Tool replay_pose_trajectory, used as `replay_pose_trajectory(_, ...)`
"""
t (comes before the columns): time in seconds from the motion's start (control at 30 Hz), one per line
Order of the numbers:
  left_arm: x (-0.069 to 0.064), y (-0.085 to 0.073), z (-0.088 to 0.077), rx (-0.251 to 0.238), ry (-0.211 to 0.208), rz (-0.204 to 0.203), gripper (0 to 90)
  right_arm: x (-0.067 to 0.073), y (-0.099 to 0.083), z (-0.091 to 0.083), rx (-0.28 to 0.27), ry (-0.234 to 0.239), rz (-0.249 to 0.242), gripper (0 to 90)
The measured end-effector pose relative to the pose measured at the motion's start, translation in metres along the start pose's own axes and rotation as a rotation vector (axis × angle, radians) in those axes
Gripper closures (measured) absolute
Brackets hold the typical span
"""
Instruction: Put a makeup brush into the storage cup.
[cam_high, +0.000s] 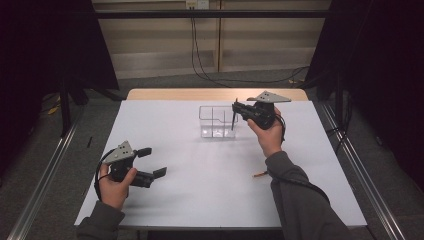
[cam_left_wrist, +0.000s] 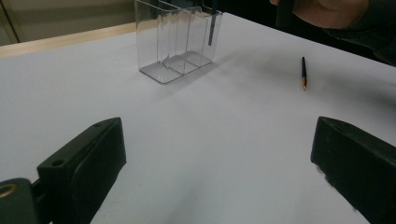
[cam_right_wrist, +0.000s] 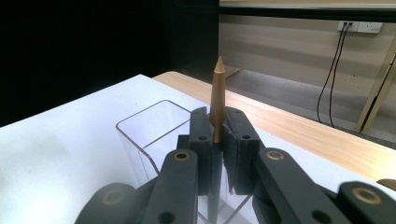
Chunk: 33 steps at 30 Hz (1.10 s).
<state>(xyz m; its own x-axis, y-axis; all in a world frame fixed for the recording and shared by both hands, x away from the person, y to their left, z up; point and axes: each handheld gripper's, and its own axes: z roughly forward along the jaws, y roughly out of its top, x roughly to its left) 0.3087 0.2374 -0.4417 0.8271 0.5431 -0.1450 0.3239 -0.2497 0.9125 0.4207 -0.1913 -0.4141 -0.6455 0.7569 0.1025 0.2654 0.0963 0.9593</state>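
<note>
1. Nearest us, our left hand-held gripper (cam_high: 148, 162) rests low at the near left of the white worktop (cam_high: 200, 170), jaws wide apart with nothing between them.
2. Our right hand-held gripper (cam_right_wrist: 215, 135) is clamped on a gold-tipped pen (cam_right_wrist: 217, 88), which stands upright.
3. We hold that pen over the right end of the clear divided box (cam_high: 212, 122), its lower end inside.
4. Another pen (cam_left_wrist: 303, 72) lies flat on the worktop, well apart from the box.

Clear box (cam_high: 217, 121) mid-table (cam_high: 165, 200); loose pen (cam_high: 260, 174) nearer, right.
</note>
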Motion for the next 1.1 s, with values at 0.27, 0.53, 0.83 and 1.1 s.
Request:
replay_pose_trajectory(0.27,0.0,0.0,0.0,-0.001,0.001,-0.002,3.0,0.0,0.002,-0.002,-0.012,-0.019,0.009,62.3)
replay_pose_trajectory(0.53,-0.001,0.0,0.0,0.0,0.004,-0.002,3.0,0.0,0.008,-0.01,0.003,-0.039,0.019,23.7)
replay_pose_trajectory(0.83,-0.002,0.001,0.0,0.003,0.014,0.004,3.0,0.0,0.01,-0.023,-0.003,-0.026,0.015,14.7)
replay_pose_trajectory(1.1,-0.001,0.0,0.0,0.008,0.017,0.008,3.0,-0.002,0.006,-0.035,0.01,-0.035,0.023,10.4)
